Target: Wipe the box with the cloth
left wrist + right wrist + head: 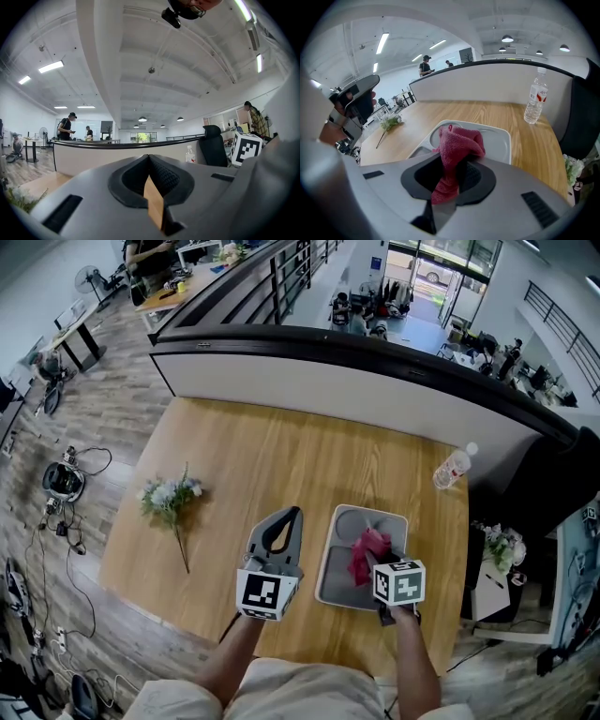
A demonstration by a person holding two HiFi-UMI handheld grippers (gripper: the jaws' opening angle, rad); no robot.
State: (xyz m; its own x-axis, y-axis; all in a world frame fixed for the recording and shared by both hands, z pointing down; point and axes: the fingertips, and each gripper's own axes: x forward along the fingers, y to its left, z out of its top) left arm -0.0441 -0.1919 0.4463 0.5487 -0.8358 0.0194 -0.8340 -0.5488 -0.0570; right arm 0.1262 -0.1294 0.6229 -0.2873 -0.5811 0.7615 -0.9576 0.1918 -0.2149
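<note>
While right gripper [450, 172] pinches cloth [460, 143], over box [500, 140]

No legible text or numbers, water bottle [535, 101] label too small to read

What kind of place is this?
Most likely an open-plan office or lab: desks with people working, ceiling strip lights, and an office chair by the wooden table.
</note>
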